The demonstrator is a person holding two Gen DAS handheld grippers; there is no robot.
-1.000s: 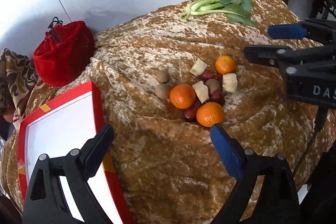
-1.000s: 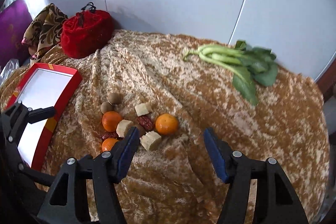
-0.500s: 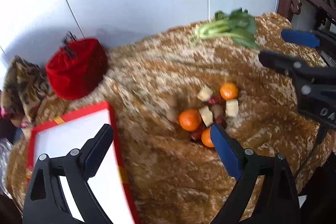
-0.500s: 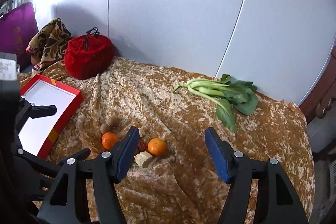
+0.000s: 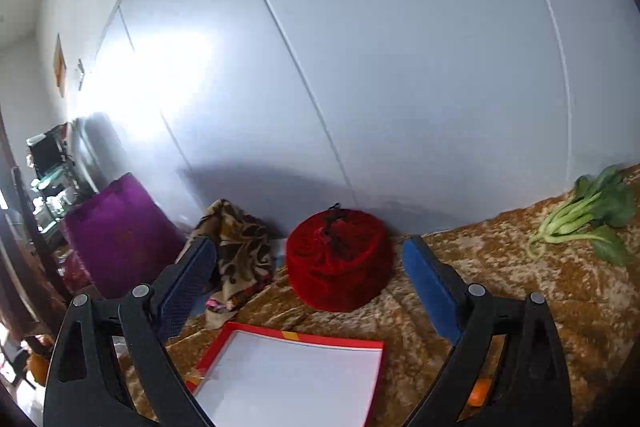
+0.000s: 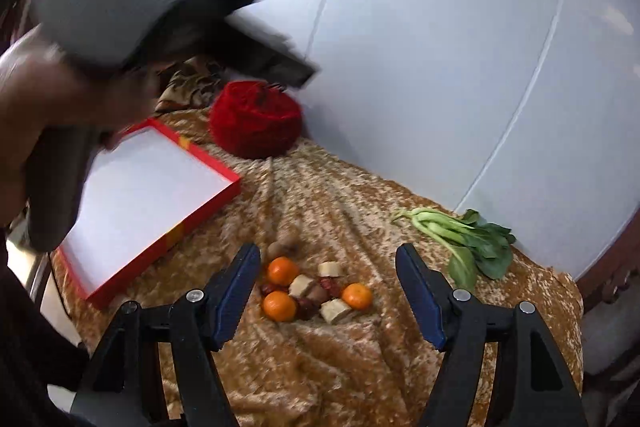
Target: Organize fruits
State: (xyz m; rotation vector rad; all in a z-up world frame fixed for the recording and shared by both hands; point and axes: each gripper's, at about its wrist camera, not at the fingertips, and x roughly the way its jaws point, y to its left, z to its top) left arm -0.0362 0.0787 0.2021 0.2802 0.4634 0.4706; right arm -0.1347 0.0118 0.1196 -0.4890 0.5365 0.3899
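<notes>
Low in the right wrist view, the right gripper (image 6: 328, 259) has its blue-padded jaws apart with nothing pinched; they have just been opening wider. Framed between them at lower centre sits the fruit pile: three oranges (image 6: 283, 271), pale cubes (image 6: 335, 310), dark red dates (image 6: 329, 285) and brown round fruits (image 6: 282, 247), all clustered on the golden crushed-velvet cloth (image 6: 320, 195). To the left of the frame lies the red tray (image 6: 208, 203) with its white floor bare, and behind it the red velvet pouch (image 6: 256, 125). A bunch of bok choy (image 6: 464, 237) rests at right, well apart from the pile. A blurred dark device and a hand (image 6: 60, 87) fill the upper left.

Seen from the left wrist, the left gripper (image 5: 310, 267) is likewise spread and empty (one orange (image 5: 480, 391) peeks beside its right finger), aimed toward the pouch (image 5: 338, 259) and the tray's far rim (image 5: 304, 337).
</notes>
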